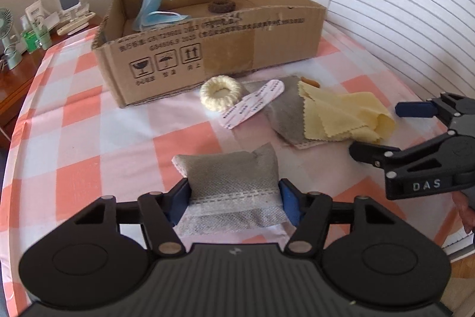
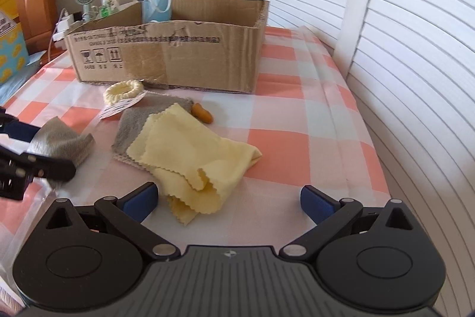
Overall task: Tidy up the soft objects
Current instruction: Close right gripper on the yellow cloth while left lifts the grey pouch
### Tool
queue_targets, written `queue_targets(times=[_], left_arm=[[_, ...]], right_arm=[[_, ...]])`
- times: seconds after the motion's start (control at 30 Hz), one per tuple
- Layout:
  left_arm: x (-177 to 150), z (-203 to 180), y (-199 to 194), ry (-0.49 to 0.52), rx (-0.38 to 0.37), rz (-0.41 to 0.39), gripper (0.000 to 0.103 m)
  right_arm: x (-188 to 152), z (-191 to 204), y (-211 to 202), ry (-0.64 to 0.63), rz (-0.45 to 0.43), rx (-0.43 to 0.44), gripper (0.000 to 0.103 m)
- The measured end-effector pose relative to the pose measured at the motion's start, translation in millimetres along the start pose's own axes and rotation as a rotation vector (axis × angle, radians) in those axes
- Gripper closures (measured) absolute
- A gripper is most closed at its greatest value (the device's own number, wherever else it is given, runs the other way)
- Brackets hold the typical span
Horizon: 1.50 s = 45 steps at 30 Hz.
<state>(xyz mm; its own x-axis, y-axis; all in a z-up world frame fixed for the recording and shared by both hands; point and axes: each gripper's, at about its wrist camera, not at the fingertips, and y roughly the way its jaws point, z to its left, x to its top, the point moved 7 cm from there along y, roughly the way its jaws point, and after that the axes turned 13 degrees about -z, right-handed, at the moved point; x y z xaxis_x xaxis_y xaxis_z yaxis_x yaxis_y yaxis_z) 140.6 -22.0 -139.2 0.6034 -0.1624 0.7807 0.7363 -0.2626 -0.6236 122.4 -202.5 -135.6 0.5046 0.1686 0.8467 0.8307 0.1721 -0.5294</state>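
Note:
A grey fabric pouch (image 1: 231,177) lies on the checked tablecloth, and my left gripper (image 1: 234,192) has its blue pads pressed on both of its sides. The same pouch (image 2: 59,144) shows at the left of the right wrist view. My right gripper (image 2: 228,192) stands open just short of a crumpled yellow cloth (image 2: 193,156), whose near fold lies by its left finger. Under the cloth lies a second grey pouch (image 1: 285,109). Beside it are a cream knitted ring (image 1: 221,92), a white-and-pink strip (image 1: 255,103) and a small orange piece (image 2: 203,112).
An open cardboard box (image 1: 225,49) stands behind the objects and holds a blue face mask (image 1: 154,5) and a dark ring (image 1: 221,6). A side table at the left carries a small fan (image 1: 9,28) and bottles. White slatted shutters (image 2: 415,49) run along the right.

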Motion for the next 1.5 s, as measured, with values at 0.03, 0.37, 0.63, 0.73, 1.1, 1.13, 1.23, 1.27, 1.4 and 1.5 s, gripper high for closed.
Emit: queue_targets(times=[0.03,0.37,0.63,0.73,1.1,1.13,1.23,1.27,1.4,1.5], left_arm=[[0,3,-1,-0.018,-0.002,-0.004,0.039],[-2,8,-2,-0.031,0.003,-0.015,0.038],[-1,9,-3,-0.037,-0.002,-0.02,0.038],[-1,9,-3,-0.038,-0.005,-0.02,0.038],[-2,8,-3,-0.036,-0.007,-0.025,0.038],[-2,8,-3,-0.037,-0.007,-0.024,0.038],[-2,9,-3,-0.041,-0.006,-0.023,0.04],[-1,9,-3,-0.044,-0.008,-0.023,0.04],[0,9,-5,-0.042,-0.013,-0.024,0.046],[2,8,-8,-0.03,-0.02,-0.024,0.047]], right_arm=[[1,3,1,-0.009,-0.001,0.012,0.0],[17,12,25,-0.109,0.02,0.142,0.0],[24,23,32,-0.153,0.037,0.225,0.002],[25,26,25,-0.164,0.038,0.239,0.016],[23,27,7,-0.176,0.049,0.229,0.061],[23,26,7,-0.174,0.049,0.229,0.064],[24,24,4,-0.157,0.049,0.225,0.072],[25,23,3,-0.154,0.046,0.221,0.073],[28,19,0,-0.144,0.038,0.206,0.076],[28,18,-3,-0.154,0.037,0.2,0.077]])
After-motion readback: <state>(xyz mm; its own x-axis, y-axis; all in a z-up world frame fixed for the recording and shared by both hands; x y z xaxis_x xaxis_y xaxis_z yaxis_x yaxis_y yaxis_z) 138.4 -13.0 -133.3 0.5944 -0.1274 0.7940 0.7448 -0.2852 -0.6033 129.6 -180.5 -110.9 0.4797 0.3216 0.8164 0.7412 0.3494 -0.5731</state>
